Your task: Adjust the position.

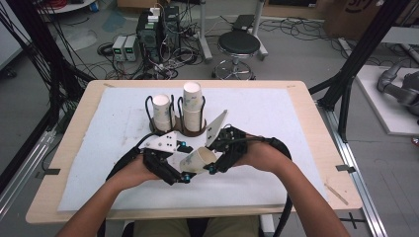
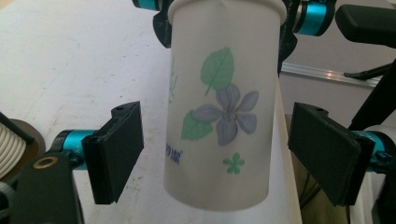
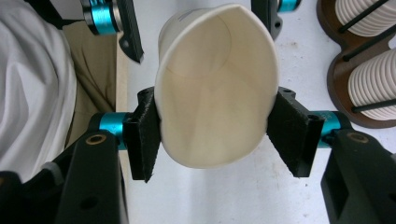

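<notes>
The paper cup (image 1: 198, 160) is in the air just above the white mat (image 1: 276, 118), between the two grippers, at about 6 o'clock from the wooden cup holder (image 1: 193, 131) with its two stacks of cups (image 1: 192, 106). In the high view its long axis lies almost level and is tilted a little: the open mouth points toward 4 o'clock and the closed base toward 10 o'clock. The right gripper (image 3: 212, 135) is clenched on the cup near the rim; in the right gripper view its two black pads press the wall from both sides, so the mouth is squeezed into an oval. The left gripper (image 2: 215, 154) is released: in the left gripper view its pads stand a little apart from the flower-printed wall on each side, with the base end of the cup between them, and no pad touches the paper. So the cup lies straight ahead of the left gripper, along its line of approach. I judge that the coming move depends on this line: the left jaws only need to close where they are to take the base end, while the right gripper keeps the rim.
</notes>
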A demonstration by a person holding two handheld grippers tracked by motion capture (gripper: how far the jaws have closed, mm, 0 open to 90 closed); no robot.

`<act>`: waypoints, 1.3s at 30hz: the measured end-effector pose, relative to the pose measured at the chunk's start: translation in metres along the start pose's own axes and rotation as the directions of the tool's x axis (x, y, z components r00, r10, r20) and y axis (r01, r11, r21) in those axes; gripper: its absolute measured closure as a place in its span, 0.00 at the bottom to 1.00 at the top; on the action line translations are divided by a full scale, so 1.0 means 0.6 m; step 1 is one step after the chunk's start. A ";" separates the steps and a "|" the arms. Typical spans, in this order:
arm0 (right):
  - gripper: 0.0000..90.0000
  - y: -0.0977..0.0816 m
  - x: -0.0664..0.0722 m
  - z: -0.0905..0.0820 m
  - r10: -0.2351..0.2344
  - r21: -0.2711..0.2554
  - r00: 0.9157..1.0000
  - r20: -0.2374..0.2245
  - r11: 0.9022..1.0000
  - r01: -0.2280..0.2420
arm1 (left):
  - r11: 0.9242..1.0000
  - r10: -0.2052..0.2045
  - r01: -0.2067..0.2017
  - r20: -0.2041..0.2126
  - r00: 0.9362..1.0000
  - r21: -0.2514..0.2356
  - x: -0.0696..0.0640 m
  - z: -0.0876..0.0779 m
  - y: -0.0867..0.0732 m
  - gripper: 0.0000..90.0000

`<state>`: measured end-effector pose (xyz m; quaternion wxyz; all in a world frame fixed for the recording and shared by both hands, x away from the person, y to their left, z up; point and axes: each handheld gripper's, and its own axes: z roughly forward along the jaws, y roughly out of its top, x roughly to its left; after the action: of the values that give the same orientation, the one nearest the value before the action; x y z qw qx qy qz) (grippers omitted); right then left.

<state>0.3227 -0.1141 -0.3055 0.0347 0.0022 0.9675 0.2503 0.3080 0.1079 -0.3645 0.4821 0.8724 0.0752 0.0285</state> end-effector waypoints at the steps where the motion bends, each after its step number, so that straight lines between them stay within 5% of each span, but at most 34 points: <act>1: 0.44 0.004 0.000 0.000 -0.002 0.010 1.000 -0.003 1.000 0.002 | 1.000 0.001 -0.001 0.004 1.000 0.001 0.000 0.002 0.001 0.21; 19: 0.44 0.044 0.004 0.005 -0.046 0.161 0.999 -0.005 0.986 0.046 | 0.999 -0.017 0.015 0.028 0.999 0.039 0.004 0.012 0.001 0.32; 31: 0.43 0.051 0.005 0.012 -0.054 0.190 0.998 -0.015 0.980 0.056 | 0.998 -0.022 0.019 0.051 0.998 0.059 0.005 0.020 -0.001 0.41; 39: 0.39 0.054 0.003 0.013 -0.033 0.184 0.999 -0.032 0.982 0.038 | 0.999 -0.039 0.038 0.064 0.997 0.023 0.006 0.017 -0.007 0.41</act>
<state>0.3209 -0.0820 -0.2965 0.0252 -0.0155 0.9869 0.1587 0.3124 0.1021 -0.3739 0.4750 0.8766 0.0765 -0.0099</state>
